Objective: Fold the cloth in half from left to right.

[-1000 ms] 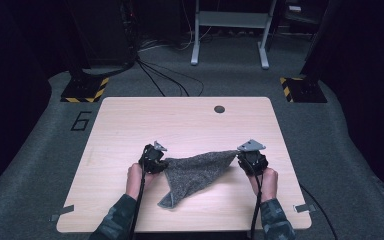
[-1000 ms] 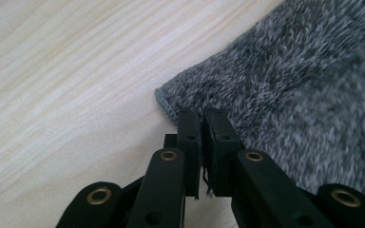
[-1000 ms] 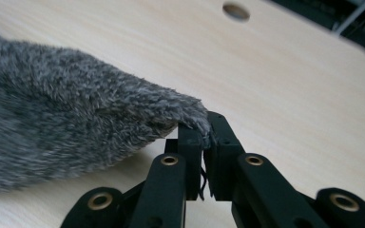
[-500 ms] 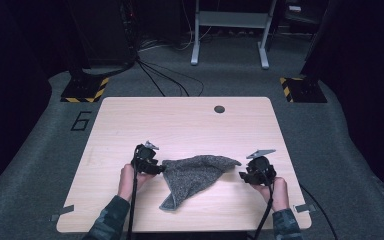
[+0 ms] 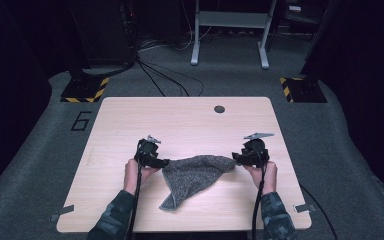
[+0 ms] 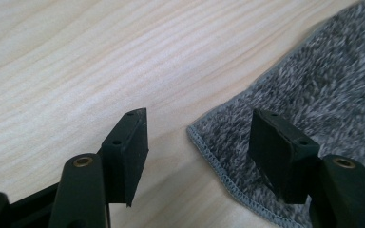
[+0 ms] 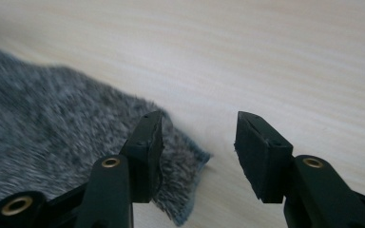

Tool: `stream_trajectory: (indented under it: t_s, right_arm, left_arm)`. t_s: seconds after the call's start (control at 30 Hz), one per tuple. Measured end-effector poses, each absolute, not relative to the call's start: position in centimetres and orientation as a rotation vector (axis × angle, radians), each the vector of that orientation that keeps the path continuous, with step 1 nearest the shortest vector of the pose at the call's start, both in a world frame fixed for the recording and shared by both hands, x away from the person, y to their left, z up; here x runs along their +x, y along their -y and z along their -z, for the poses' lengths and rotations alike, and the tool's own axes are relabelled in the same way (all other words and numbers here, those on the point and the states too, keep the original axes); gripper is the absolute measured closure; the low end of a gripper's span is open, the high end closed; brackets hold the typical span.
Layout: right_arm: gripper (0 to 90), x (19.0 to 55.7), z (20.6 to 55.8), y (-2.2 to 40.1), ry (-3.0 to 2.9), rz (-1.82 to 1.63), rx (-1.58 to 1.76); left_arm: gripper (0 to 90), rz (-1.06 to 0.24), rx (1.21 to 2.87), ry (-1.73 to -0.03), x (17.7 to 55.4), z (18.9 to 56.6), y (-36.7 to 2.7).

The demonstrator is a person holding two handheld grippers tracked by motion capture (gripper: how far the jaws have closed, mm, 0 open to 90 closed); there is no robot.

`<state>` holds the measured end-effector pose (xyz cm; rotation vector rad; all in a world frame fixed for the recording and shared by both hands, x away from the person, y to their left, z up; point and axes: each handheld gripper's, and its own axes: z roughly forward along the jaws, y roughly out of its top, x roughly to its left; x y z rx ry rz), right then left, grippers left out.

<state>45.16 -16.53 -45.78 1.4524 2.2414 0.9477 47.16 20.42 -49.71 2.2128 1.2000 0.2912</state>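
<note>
A grey knitted cloth (image 5: 192,175), folded to a rough triangle, lies on the near half of the pale wooden table (image 5: 190,120), its long upper edge running side to side between both tools. The left gripper (image 6: 197,156) and right gripper (image 7: 199,152) have just been opening; each stands with jaws apart over a corner, gripping nothing. Each hand is equally near its own corner.

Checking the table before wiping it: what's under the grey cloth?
The cloth lies straight on the wooden table; bare wood shows all around it. Whatever might sit beneath its folded middle is covered.
</note>
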Motion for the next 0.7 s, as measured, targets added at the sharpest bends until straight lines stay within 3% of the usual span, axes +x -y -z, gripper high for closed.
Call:
stream_trajectory:
  t_s: [0.17,0.43,0.6,0.7]
  right_arm:
    - [53.0,44.9,49.0,15.1,-2.343,-0.767,1.413]
    - [53.9,44.8,50.1,15.2,-2.326,-0.718,1.403]
    - [56.8,45.1,50.3,15.7,-2.347,-0.764,1.400]
    - [61.9,45.2,50.3,15.8,-2.380,-0.780,1.375]
  left_arm:
    - [36.8,-0.318,2.255,-1.183,47.0,50.5,-19.9]
    - [37.5,-0.390,2.262,-1.152,46.4,50.8,-19.6]
    - [42.7,-0.402,2.262,-1.120,46.1,50.8,-19.5]
    - [50.5,-0.393,2.270,-1.099,45.9,50.7,-19.4]
